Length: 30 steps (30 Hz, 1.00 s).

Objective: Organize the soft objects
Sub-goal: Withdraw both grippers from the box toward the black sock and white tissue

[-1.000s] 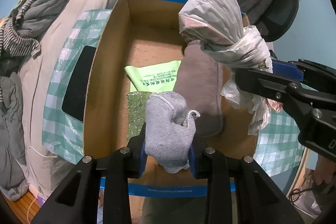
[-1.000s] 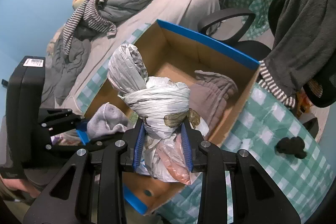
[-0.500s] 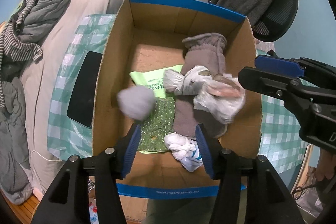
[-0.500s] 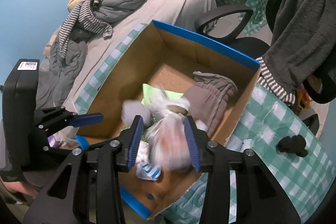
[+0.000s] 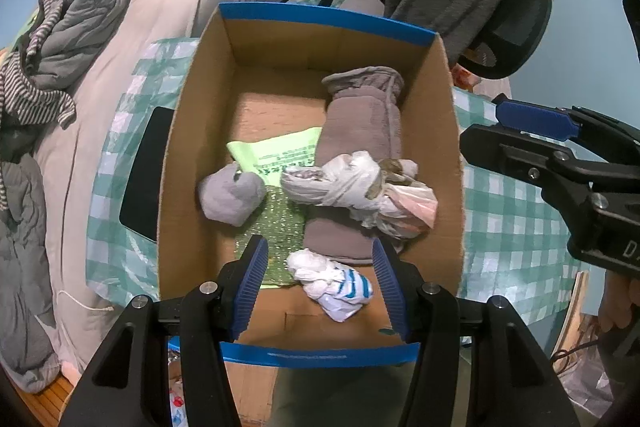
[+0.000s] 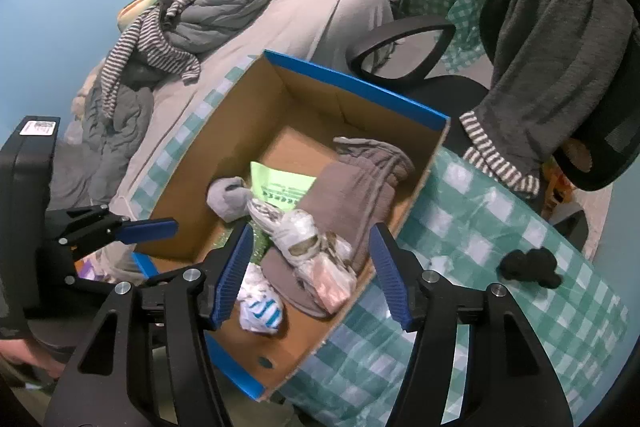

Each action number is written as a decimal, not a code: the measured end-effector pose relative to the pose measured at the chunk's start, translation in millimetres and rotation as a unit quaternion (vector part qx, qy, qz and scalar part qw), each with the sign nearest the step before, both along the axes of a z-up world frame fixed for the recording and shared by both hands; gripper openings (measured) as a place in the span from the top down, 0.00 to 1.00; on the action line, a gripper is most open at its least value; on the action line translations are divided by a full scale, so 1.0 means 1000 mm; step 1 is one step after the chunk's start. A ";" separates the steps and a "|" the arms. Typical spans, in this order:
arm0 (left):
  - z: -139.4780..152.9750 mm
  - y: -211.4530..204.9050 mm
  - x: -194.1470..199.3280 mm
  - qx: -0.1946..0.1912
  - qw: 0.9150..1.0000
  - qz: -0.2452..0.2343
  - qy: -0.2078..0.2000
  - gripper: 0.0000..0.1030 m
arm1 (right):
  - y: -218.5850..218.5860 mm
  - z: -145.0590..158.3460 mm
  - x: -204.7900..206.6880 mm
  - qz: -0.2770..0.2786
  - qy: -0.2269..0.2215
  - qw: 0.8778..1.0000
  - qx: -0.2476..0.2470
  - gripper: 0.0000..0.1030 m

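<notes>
Bed (image 6: 320, 11), chair (image 6: 404, 39) behind box (image 5: 328, 21)

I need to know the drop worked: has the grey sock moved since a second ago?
Yes. The grey sock has left the left gripper, whose jaws now stand open, and lies on the box floor by its left wall.

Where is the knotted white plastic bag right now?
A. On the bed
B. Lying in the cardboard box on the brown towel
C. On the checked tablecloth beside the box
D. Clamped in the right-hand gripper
B: the knotted plastic bag lies across the brown towel inside the cardboard box, with both grippers open above.
</notes>
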<state>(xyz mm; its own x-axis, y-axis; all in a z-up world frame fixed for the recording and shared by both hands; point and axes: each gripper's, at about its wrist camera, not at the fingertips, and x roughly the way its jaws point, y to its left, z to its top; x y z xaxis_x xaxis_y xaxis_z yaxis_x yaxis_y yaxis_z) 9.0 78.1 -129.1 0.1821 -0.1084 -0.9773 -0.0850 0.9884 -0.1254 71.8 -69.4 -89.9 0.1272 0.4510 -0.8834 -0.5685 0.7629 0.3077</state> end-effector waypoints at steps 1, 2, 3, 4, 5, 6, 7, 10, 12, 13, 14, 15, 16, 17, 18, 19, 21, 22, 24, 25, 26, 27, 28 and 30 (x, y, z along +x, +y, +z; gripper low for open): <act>0.001 -0.003 0.000 0.000 1.000 -0.002 -0.001 0.46 | -0.004 0.001 0.000 -0.003 -0.001 1.000 0.000 0.40; 0.002 -0.005 0.000 0.000 1.000 -0.004 -0.001 0.46 | -0.007 0.001 0.000 -0.005 -0.001 1.000 -0.001 0.40; 0.003 -0.008 0.001 0.000 1.000 -0.006 -0.001 0.46 | -0.010 0.001 0.000 -0.006 -0.001 1.000 -0.001 0.39; 0.003 -0.011 0.001 0.000 1.000 -0.008 -0.001 0.46 | -0.015 0.001 0.001 -0.009 -0.002 1.000 -0.002 0.39; 0.004 -0.013 0.001 -0.001 1.000 -0.010 -0.002 0.46 | -0.018 0.002 0.001 -0.011 -0.002 1.000 -0.002 0.39; 0.005 -0.016 0.002 -0.001 1.000 -0.012 -0.002 0.46 | -0.020 0.002 0.001 -0.013 -0.003 1.000 -0.003 0.38; 0.006 -0.018 0.002 -0.001 1.000 -0.014 -0.002 0.46 | -0.024 0.003 0.001 -0.015 -0.003 1.000 -0.004 0.38; 0.008 -0.028 0.003 -0.003 1.000 -0.021 -0.003 0.46 | -0.037 0.004 0.003 -0.022 -0.006 1.000 -0.006 0.37; 0.009 -0.036 0.004 -0.004 1.000 -0.028 -0.004 0.46 | -0.047 0.005 0.004 -0.028 -0.008 1.000 -0.009 0.37; 0.009 -0.039 0.005 -0.004 1.000 -0.031 -0.004 0.46 | -0.051 0.005 0.004 -0.030 -0.008 0.999 -0.010 0.37; 0.009 -0.042 0.005 -0.004 0.999 -0.033 -0.005 0.46 | -0.056 0.005 0.005 -0.033 -0.008 0.999 -0.012 0.37; 0.009 -0.047 0.006 -0.005 0.999 -0.036 -0.005 0.46 | -0.061 0.005 0.005 -0.037 -0.009 0.999 -0.014 0.37; 0.010 -0.049 0.007 -0.005 0.999 -0.038 -0.006 0.46 | -0.066 0.006 0.006 -0.040 -0.010 0.999 -0.016 0.37; 0.010 -0.054 0.008 -0.006 0.999 -0.041 -0.006 0.46 | -0.070 0.006 0.007 -0.042 -0.010 0.999 -0.017 0.37; 0.011 -0.058 0.009 -0.006 0.999 -0.044 -0.007 0.46 | -0.076 0.006 0.007 -0.045 -0.010 0.999 -0.019 0.37; 0.011 -0.062 0.010 -0.007 0.999 -0.046 -0.007 0.45 | -0.082 0.005 0.008 -0.048 -0.011 0.999 -0.021 0.37; 0.012 -0.069 0.012 -0.007 0.999 -0.051 -0.008 0.45 | -0.093 0.005 0.010 -0.055 -0.011 0.998 -0.025 0.37; 0.012 -0.071 0.013 -0.007 0.999 -0.053 -0.008 0.45 | -0.098 0.005 0.010 -0.058 -0.011 0.998 -0.026 0.37; 0.013 -0.079 0.015 -0.007 0.998 -0.059 -0.009 0.45 | -0.109 0.005 0.012 -0.065 -0.012 0.997 -0.029 0.37; 0.013 -0.083 0.016 -0.007 0.998 -0.062 -0.009 0.45 | -0.115 0.005 0.013 -0.068 -0.012 0.997 -0.030 0.37; 0.014 -0.086 0.017 -0.008 0.998 -0.064 -0.009 0.45 | -0.120 0.005 0.013 -0.071 -0.012 0.997 -0.031 0.37; 0.014 -0.090 0.018 -0.007 0.998 -0.066 -0.009 0.45 | -0.125 0.004 0.013 -0.073 -0.012 0.997 -0.032 0.37; 0.014 -0.093 0.019 -0.007 0.998 -0.069 -0.009 0.45 | -0.131 0.004 0.014 -0.076 -0.012 0.997 -0.033 0.37; 0.014 -0.101 0.022 -0.008 0.997 -0.075 -0.009 0.45 | -0.141 0.002 0.015 -0.081 -0.010 0.996 -0.035 0.37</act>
